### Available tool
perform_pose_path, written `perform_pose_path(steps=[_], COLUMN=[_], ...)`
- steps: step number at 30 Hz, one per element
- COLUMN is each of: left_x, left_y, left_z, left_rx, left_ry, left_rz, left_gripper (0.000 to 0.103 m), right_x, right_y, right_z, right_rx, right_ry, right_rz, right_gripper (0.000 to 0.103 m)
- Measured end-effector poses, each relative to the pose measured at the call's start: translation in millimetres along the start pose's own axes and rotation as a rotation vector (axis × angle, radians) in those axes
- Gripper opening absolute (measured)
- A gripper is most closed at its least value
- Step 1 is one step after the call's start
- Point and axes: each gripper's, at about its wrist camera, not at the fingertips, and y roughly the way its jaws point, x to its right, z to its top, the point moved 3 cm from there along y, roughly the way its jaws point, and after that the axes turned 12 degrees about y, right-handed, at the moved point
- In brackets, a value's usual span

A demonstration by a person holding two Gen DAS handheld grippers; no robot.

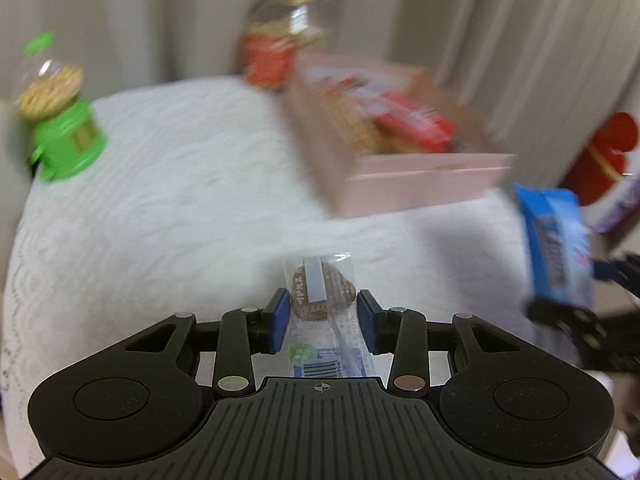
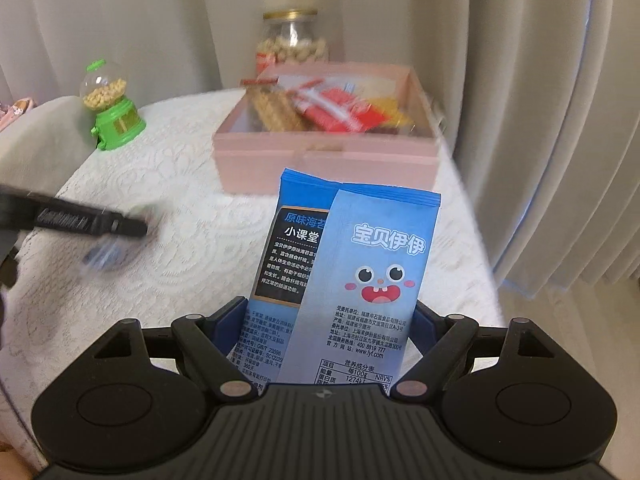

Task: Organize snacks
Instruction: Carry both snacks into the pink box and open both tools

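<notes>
Left wrist view: left gripper carries a clear-wrapped brown biscuit packet between its blue pads, barcode end toward the camera; the packet fills the gap between the pads, so I read it as gripped, above the white lace tablecloth. This view is badly smeared, so the pink rectangular cardboard box and the snack packs inside it show only as red and tan blur. At the right edge of this view the right gripper appears from the side, a blue foil snack packet standing up out of it. Only this view catches a red round object beyond the table edge on the right; what it is I cannot tell. Right wrist view: sharper. Right gripper has its jaws spread wide and clamped on that same blue packet, which stands upright with a cartoon face and printed text, just short of the pink box and covering part of its near wall. Box contents resolve here: tan bar-shaped packs, red and white wrappers, something yellow at the right. Behind the box, a glass jar with gold lid holding pale round snacks. At the left, a green toy gumball dispenser with a clear globe. Left gripper enters this view as a blurred black bar at mid-left, its packet a smear below it. Grey-beige curtains hang behind the table.
</notes>
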Motion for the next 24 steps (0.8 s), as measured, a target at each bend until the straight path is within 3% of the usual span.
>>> perform_pose_path(steps=[5,7,9,11,13,16,20,24], left_x=[20.0,18.6,13.1,5.3,-4.5,-22.5,-42.8,-56.3], left_y=[-45.1,-47.7,-38.4,-8.0,37.1,67.7,55.7,38.8], left_z=[55.7,89.5,124.9,158.6,176.5,173.1,150.1,117.0], left_rx=[0.235,0.322,0.387,0.371,0.283,0.266,0.330,0.323], left_ry=[0.033,0.035,0.003,-0.041,-0.105,-0.177,-0.246,-0.277], left_rz=[-0.024,-0.007,-0.037,-0.113,-0.173,-0.169,-0.214,-0.205], left_gripper=[0.042,0.042,0.043,0.044,0.044,0.043,0.043,0.043], right_x=[15.7,23.5,31.4,36.1,38.4,38.2,33.1,12.8], right_y=[-36.0,-43.4,-45.8,-43.7,-37.1,-30.0,-21.3,3.3], right_z=[32.6,44.3,54.6,61.1,66.5,75.0,96.8,147.8], right_rx=[0.139,0.171,0.190,0.198,0.195,0.184,0.202,0.200], right_ry=[-0.008,0.003,0.020,0.032,0.038,0.046,0.028,0.024], right_rz=[-0.010,-0.008,-0.005,-0.012,-0.018,-0.010,-0.023,0.017], right_gripper=[0.083,0.083,0.084,0.084,0.084,0.084,0.084,0.084])
